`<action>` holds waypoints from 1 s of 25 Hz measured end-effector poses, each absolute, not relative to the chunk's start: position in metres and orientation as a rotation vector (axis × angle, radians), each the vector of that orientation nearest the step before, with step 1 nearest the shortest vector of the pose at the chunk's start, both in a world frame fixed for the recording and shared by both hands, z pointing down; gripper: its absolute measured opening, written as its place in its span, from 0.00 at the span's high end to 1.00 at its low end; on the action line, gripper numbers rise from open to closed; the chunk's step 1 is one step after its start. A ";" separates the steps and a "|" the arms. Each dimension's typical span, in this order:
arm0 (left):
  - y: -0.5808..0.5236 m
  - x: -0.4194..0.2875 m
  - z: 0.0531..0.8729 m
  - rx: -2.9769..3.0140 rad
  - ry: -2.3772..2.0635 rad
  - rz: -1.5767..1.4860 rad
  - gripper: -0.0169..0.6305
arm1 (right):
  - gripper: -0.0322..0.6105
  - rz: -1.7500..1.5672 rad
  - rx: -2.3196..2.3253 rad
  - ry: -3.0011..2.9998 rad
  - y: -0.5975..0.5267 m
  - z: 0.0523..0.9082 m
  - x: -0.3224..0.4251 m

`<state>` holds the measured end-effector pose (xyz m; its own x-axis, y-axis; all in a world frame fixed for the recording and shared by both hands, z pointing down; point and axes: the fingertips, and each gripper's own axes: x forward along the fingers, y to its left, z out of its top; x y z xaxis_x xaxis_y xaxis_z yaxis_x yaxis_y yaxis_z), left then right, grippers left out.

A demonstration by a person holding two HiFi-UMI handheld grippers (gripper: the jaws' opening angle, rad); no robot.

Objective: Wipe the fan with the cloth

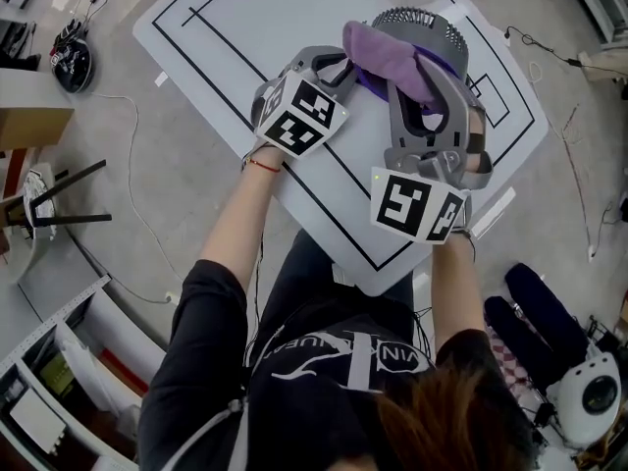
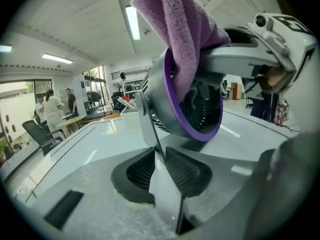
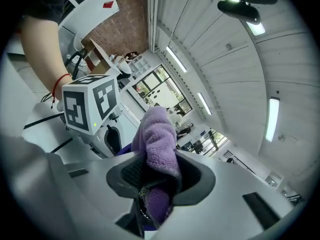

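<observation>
Left gripper (image 2: 160, 159) jaws closed on the flat grey stand arm (image 2: 147, 124) of the fan (image 2: 200, 109) — both dark ribbed pads press the arm's faces, and the arm runs up from between them to the fan housing at frame centre. Right gripper (image 3: 155, 184) jaws clamped on the purple cloth (image 3: 160, 134): a fold is pinched between the pads, with the rest bunched up above them and a bit hanging below. In the left gripper view the fan is tilted, a grey shell with a purple ring (image 2: 172, 99) round a dark grille, and the cloth is draped over its top edge and down onto the grille, the right gripper's grey body reaching in from the upper right. In the right gripper view the left gripper's marker cube (image 3: 90, 106) sits at mid-left, just beside the cloth. Head view: the fan is in the upper right of the frame on the white surface (image 1: 245, 27) with black lines — the left gripper is at its left side, the right gripper lower right of it, cloth between them across the fan. The person's arms come up from the bottom of the frame, a red string (image 1: 265, 163) on the left wrist. Grey floor with cables surrounds the surface.
</observation>
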<state>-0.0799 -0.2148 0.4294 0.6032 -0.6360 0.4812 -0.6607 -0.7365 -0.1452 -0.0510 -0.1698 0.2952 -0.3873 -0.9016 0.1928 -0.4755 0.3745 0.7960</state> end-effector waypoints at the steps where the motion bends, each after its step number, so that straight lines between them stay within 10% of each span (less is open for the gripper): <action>1: -0.215 -0.080 0.430 2.768 -1.116 0.796 0.85 | 0.76 -0.871 1.209 -1.994 -0.170 0.295 -0.047; 25: -0.215 -0.080 0.429 2.758 -1.108 0.793 0.86 | 0.77 -0.813 1.317 -1.779 -0.147 0.320 0.006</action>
<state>-0.0799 -0.2145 0.4294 0.6082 -0.6283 0.4852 -0.6619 -0.7388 -0.1269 0.0061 -0.1465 0.3202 -0.1758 -0.9632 0.2035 -0.4767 0.2642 0.8384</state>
